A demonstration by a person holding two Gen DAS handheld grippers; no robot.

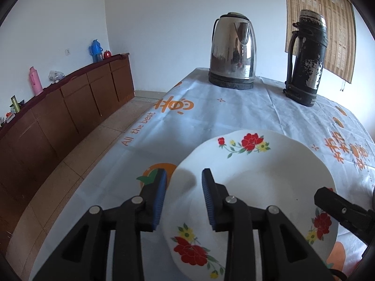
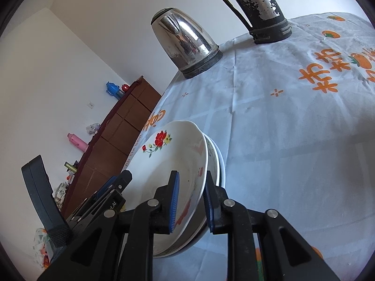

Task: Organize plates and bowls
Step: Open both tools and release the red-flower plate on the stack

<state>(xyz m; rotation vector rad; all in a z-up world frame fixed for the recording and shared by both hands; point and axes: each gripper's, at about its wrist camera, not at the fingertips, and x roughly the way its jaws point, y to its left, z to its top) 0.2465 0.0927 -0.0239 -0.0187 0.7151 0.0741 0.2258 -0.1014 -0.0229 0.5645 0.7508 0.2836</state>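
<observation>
Plates: I see a stack of white plates (image 2: pixel 178 164) with red flowers on the counter (image 2: pixel 293 128), on the near side from the steel kettle (image 2: pixel 187 44). In the right wrist view I can count at least two or three rims together.
Top plate: in the left wrist view the top plate (image 1: pixel 257 171) is in front of the kettle (image 1: pixel 233 53) and to the near left of the black flask (image 1: pixel 307 58). It shows flower prints on the far rim and the near rim.
Left gripper: my left gripper (image 1: pixel 184 196) is half open around the left rim of the plate. The left finger is outside the rim and the right finger is over the inside. I cannot tell if the pads touch the plate.
Right gripper: my right gripper (image 2: pixel 191 201) is rather narrow around the right edge of the stack. One blue pad is inside the top plate and the other pad is behind the outer rims. It looks like it holds them, but I cannot tell if the contact is firm.
Counter: it has a white cloth with orange print. The kettle and the flask (image 2: pixel 260 7) stand at its far end, near each other.
Background: a brown cabinet (image 1: pixel 70 107) stands along the wall, far left from the kettle.
</observation>
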